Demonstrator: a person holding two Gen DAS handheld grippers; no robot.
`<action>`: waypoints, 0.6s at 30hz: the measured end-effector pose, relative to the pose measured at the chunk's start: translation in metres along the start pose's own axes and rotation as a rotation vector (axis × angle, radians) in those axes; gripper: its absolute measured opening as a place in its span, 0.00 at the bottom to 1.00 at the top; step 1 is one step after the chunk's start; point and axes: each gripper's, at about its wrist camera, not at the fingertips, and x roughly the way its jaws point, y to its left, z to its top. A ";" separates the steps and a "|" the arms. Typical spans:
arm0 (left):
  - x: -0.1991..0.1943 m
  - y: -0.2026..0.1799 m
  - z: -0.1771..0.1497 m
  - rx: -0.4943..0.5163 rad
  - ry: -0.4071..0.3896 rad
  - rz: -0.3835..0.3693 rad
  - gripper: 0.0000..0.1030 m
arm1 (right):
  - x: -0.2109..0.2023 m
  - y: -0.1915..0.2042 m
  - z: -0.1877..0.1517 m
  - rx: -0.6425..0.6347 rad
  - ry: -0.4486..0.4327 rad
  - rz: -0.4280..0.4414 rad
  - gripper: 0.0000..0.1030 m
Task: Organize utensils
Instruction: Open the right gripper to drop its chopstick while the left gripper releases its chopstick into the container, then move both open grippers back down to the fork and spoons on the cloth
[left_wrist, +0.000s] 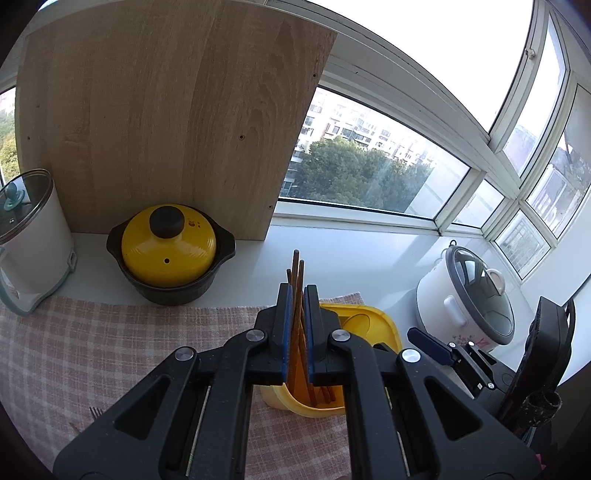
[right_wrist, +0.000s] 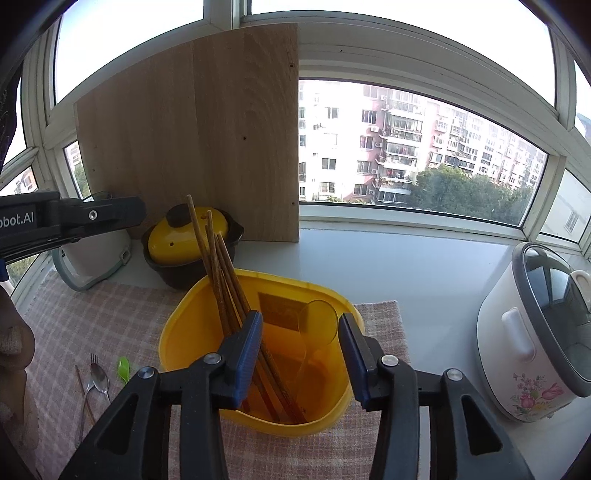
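My right tool (right_wrist: 301, 343) is spread wide, holding nothing, and hangs over the yellow holder (right_wrist: 258, 417), whose open mouth fills the space between and just beyond its two fingers. A bundle of brown chopsticks (right_wrist: 221, 266) stands in that holder, leaning away from me and to the left, the lower ends passing behind my left-hand finger. A see-through spoon (right_wrist: 317, 325) lies inside the holder too, near my right-hand finger. My left tool (left_wrist: 298, 332) is narrow, with only a slim gap between its pads, and grips nothing; through that gap I see the same chopsticks standing in the holder straight ahead. From the right tool's camera, the left tool sits up and to the left, apart from the chopsticks. Down to the left of my right tool, on the checked cloth (right_wrist: 110, 314), lie a metal spoon (right_wrist: 99, 376), a fork (right_wrist: 94, 358), a green spoon (right_wrist: 123, 367) and one thin stick (right_wrist: 81, 387). Beyond the holder stands a black pot with a yellow lid (right_wrist: 184, 236) in front of a wooden board (right_wrist: 207, 129). Off to the right, on the bare white desk (right_wrist: 406, 266), stands a flowered rice cooker (right_wrist: 532, 350).
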 end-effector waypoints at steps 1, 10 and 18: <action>-0.003 0.001 -0.001 0.000 -0.001 0.001 0.03 | -0.003 0.002 0.000 -0.001 -0.005 -0.003 0.49; -0.033 0.020 -0.014 0.006 0.000 0.031 0.03 | -0.028 0.021 -0.002 -0.011 -0.044 -0.017 0.68; -0.062 0.045 -0.028 -0.011 -0.015 0.064 0.32 | -0.048 0.043 -0.009 -0.051 -0.070 -0.009 0.82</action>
